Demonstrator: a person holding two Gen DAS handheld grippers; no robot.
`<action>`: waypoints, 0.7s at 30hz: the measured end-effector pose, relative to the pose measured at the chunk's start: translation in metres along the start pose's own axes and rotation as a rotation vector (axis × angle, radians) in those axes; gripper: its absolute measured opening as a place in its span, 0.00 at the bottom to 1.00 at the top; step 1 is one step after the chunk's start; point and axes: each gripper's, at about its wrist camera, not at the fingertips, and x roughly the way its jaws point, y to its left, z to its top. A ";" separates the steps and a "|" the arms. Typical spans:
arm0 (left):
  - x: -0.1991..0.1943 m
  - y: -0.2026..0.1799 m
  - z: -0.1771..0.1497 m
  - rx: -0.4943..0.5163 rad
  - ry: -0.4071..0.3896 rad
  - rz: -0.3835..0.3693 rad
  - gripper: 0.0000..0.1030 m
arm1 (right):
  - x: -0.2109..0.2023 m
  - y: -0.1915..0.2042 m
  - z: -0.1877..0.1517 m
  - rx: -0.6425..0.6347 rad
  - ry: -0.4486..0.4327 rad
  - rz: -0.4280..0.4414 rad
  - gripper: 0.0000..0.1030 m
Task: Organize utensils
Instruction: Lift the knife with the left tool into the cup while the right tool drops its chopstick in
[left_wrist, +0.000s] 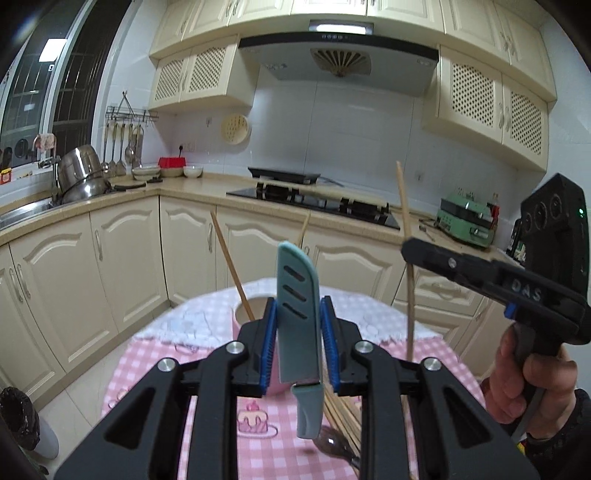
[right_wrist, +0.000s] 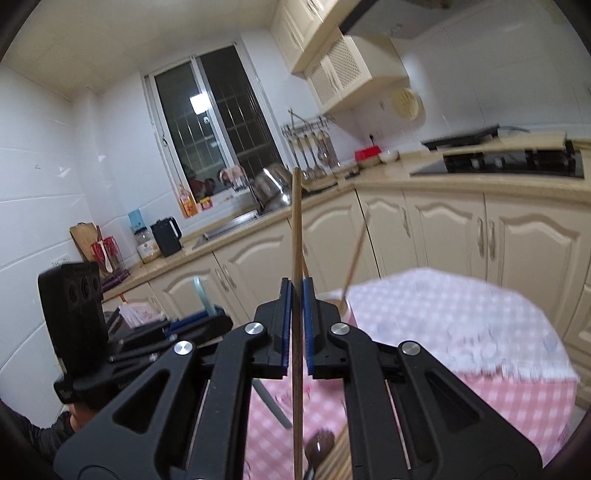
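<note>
Left gripper (left_wrist: 298, 328) clamped on sheathed knife (left_wrist: 297, 314) — held upright above table (left_wrist: 155, 354) | right gripper (right_wrist: 295, 325) pinching one chopstick (right_wrist: 296, 258) | pink cup (left_wrist: 242, 314) holds two sticks | loose chopsticks (left_wrist: 343, 410), spoon (left_wrist: 332, 441) unsorted — early stage

Even, cool indoor light; a white lamp strip above the grey range hood (left_wrist: 334, 28) glares. Fisheye bends the cabinets, corners go black. Right wrist view: pink checked tablecloth (right_wrist: 461, 332) smeared by blur; dark window (right_wrist: 218, 122) reflects a lamp.
</note>
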 end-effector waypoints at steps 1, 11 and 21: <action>-0.002 0.001 0.007 0.000 -0.015 -0.001 0.21 | 0.004 0.002 0.009 -0.009 -0.017 -0.001 0.06; 0.003 0.019 0.089 0.029 -0.146 0.011 0.21 | 0.063 0.002 0.069 -0.039 -0.123 -0.045 0.06; 0.066 0.050 0.076 -0.010 -0.054 0.019 0.21 | 0.113 -0.012 0.063 -0.035 -0.105 -0.073 0.06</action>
